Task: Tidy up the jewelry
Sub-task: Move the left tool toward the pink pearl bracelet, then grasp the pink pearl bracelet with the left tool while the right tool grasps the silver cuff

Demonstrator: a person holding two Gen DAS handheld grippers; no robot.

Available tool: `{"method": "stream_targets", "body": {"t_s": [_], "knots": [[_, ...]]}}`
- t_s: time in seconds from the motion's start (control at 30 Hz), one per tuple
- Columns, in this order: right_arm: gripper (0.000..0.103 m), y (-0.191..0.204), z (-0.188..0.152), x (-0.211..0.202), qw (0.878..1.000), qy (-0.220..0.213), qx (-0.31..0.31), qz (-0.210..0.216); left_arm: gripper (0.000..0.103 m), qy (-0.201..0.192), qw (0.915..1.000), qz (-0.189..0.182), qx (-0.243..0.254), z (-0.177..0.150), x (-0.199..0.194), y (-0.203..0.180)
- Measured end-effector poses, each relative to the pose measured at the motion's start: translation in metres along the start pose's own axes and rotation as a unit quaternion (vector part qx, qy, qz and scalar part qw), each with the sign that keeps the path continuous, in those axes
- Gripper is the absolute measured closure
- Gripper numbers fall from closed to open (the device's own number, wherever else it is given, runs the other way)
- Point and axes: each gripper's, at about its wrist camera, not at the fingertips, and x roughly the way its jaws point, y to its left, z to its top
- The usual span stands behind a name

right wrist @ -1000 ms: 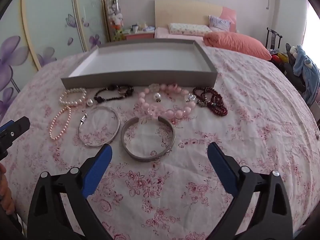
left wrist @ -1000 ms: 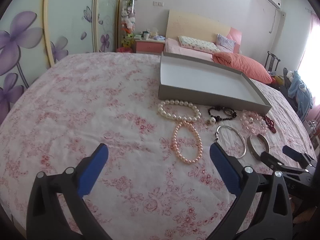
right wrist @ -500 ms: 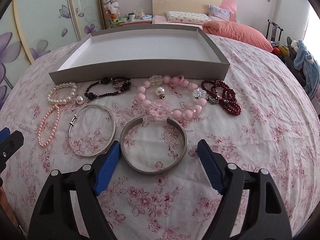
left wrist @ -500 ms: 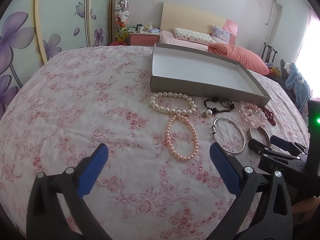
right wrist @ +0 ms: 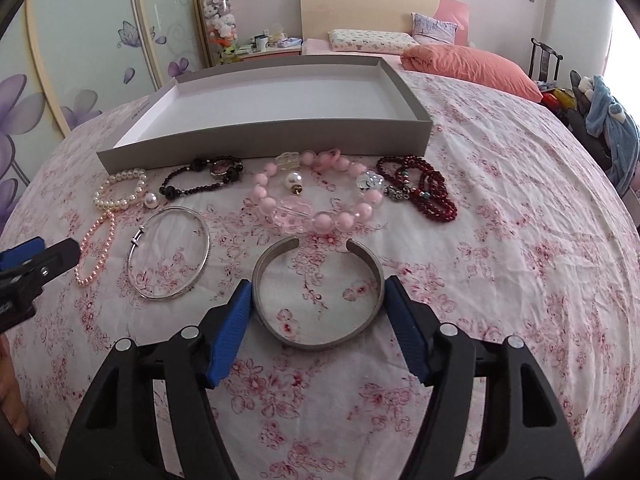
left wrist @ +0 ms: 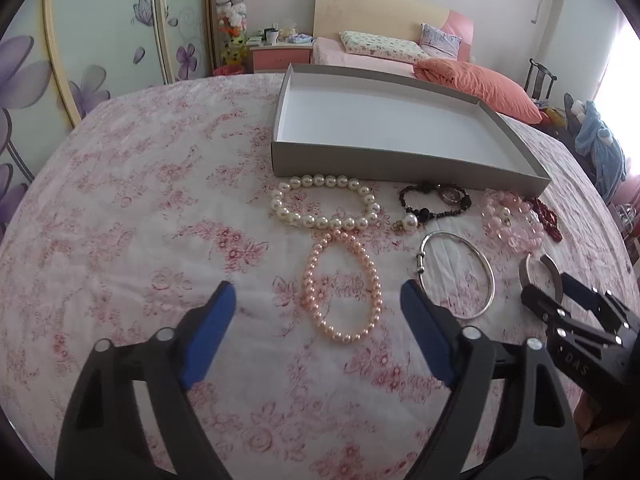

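A flowered bed (right wrist: 500,208) carries an empty grey tray (right wrist: 264,140), with the jewelry in rows just before it. The right tool (right wrist: 316,300) is closing around the silver cuff (right wrist: 316,344), pads just beside its sides. The left tool (left wrist: 316,312), also closing, holds nothing; the pink pearl bracelet (left wrist: 344,284) lies between its fingers.

Your left gripper (left wrist: 316,304) has matte black plastic arms, each tipped with a ribbed blue pad (left wrist: 208,330) and pinned by round silver screws (left wrist: 163,334). Your right gripper (right wrist: 318,300) matches; seen from the left camera at 3 o'clock, its black body carries raised lettering.
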Motion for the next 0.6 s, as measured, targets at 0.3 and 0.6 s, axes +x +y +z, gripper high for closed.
{"method": "stream_targets", "body": {"t_s": [0.3, 0.6], "knots": [[0.036, -0.001, 0.0, 0.002, 1.0, -0.001, -0.004, 0.007, 0.047, 0.018, 0.9998, 0.003, -0.004, 0.004, 0.014, 0.003], [0.036, 0.003, 0.0, 0.002, 1.0, 0.0, -0.009, 0.008, 0.075, 0.018, 0.9994, 0.017, 0.026, -0.001, 0.018, -0.002]]}}
